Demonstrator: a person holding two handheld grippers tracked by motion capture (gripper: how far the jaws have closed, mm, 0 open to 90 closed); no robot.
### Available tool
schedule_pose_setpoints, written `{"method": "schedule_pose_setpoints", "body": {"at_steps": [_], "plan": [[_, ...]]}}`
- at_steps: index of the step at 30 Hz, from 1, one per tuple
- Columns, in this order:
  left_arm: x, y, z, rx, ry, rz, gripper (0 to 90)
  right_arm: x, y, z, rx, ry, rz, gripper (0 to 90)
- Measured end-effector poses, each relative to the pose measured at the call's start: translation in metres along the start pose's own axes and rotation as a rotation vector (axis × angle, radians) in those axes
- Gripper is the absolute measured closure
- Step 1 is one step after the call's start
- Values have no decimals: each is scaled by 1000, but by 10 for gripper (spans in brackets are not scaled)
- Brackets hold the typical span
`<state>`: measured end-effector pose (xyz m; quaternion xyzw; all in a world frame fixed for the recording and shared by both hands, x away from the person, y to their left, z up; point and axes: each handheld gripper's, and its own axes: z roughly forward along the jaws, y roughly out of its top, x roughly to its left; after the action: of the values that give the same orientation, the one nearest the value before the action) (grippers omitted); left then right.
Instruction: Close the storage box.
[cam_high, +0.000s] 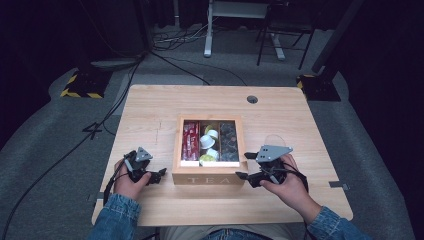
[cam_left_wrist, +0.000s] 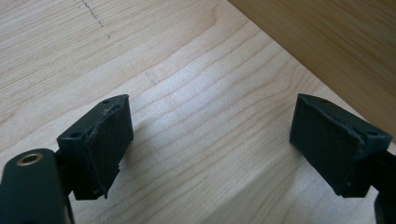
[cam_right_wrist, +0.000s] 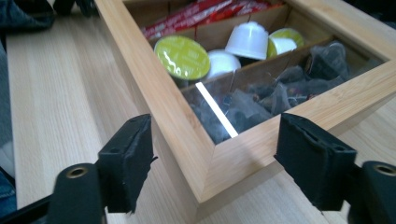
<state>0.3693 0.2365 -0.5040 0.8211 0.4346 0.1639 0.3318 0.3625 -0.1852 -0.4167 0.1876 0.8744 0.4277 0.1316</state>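
Right gripper (cam_right_wrist: 215, 158) jaws apart, straddling tea box (cam_right_wrist: 205, 154) lid corner, not clamped; left gripper (cam_left_wrist: 210, 140) apart, empty. Seat pads squarely before lifting.

You can read one word here: "TEA", in pale spaced capitals on the front wall of the wooden box (cam_high: 209, 179), the side that faces you on the bench (cam_high: 150, 105). The red sachets (cam_high: 190, 141) in the box's left compartment carry print, but it is too small for you to make out. The lids of the capsules (cam_right_wrist: 182, 57) show a faint pattern, not legible.
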Motion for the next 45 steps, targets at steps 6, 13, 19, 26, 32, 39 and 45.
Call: {"method": "schedule_pose_setpoints", "body": {"at_steps": [6,13,19,26,32,39,45], "plan": [[-2,-5,-4,-3,7,-7,141,-7,5,-11,-53,14,45,224],[-1,-9,-9,-3,11,-8,141,-24,1,-34,-85,-5,61,174],[0,-11,-10,-1,5,-5,139,-43,-12,-55,-86,-54,113,162],[5,-12,-11,-2,-4,-1,136,-60,-27,-77,-79,-111,165,162],[8,-12,-11,-1,-6,2,133,-78,-46,-90,-9,-170,202,163],[9,-12,-11,2,-9,1,133,-97,-67,-93,61,-207,249,174],[9,-12,-11,2,-10,1,133,-103,-89,-93,74,-271,272,178]]}}
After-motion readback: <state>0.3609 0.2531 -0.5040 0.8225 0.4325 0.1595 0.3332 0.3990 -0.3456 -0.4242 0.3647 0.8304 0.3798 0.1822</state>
